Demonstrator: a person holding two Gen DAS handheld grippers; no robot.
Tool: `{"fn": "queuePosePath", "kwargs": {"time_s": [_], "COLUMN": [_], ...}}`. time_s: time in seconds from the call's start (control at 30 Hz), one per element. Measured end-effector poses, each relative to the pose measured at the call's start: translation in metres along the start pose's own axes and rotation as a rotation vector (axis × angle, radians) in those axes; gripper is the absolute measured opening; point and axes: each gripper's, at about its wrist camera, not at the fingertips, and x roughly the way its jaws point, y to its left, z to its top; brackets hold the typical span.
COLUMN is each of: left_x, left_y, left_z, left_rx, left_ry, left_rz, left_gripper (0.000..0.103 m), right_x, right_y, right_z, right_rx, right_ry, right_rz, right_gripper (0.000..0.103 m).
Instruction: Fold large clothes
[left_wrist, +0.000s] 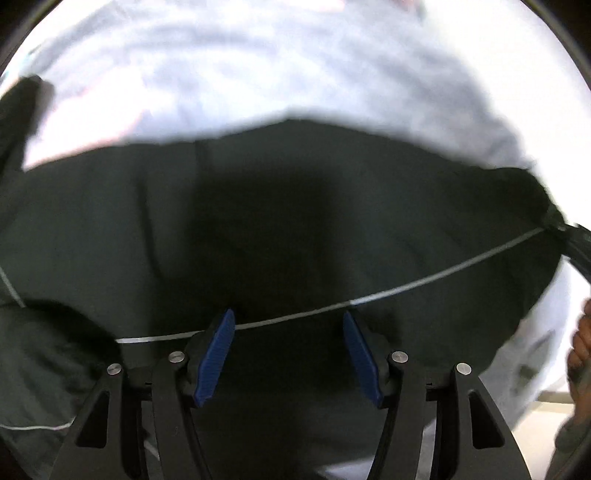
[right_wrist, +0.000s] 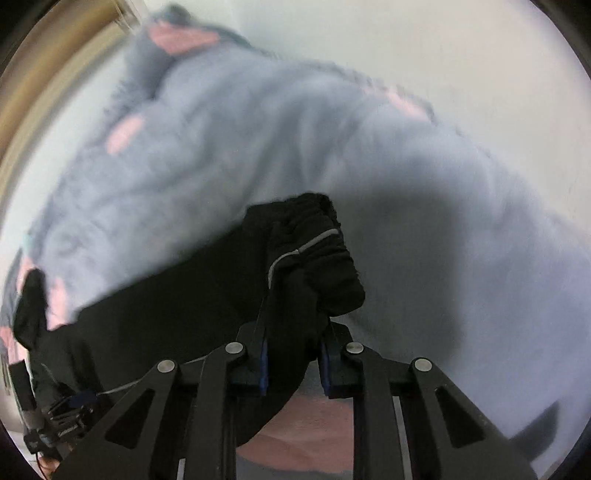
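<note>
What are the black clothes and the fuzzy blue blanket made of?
The black garment looks like smooth matte woven fabric, maybe synthetic, with a thin grey piping line; it bunches softly. The pale blue blanket looks like fluffy fleece with pink patches, though blur hides detail.

Dark garment (left_wrist: 295, 229) with thin pale stripe, spread over light fabric

Right tongs (right_wrist: 293, 354) pinch black garment (right_wrist: 310, 258) over grey blanket (right_wrist: 221, 147)

A white surface (right_wrist: 461, 55) carries a pale blue blanket (right_wrist: 258, 129) under dark trousers (left_wrist: 295, 221).
</note>
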Motion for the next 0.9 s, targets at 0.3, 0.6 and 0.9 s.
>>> {"fn": "queuePosePath", "kwargs": {"time_s": [0.3, 0.6, 0.9], "left_x": [-0.006, -0.13, -0.194], "left_y": [0.007, 0.076, 0.196], "left_z": [0.001, -0.08, -0.164], "left_rx": [0.009, -0.075, -0.327], "left_ry": [-0.021, -0.245, -0.357], "left_rz": [-0.04, -0.112, 0.005], "left_gripper": [0.065, 0.065, 0.065], "right_x": [0.043, -0.067, -0.12], "right_y": [-0.009, 0.087, 0.288], "right_z": [0.008, -0.007, -0.097], "right_rx": [0.075, -0.148, -0.507], "right_ry": [0.148, -0.047, -0.051], "right_rz": [-0.018, 0.153, 0.345], "right_gripper": [0.023, 0.022, 0.021]}}
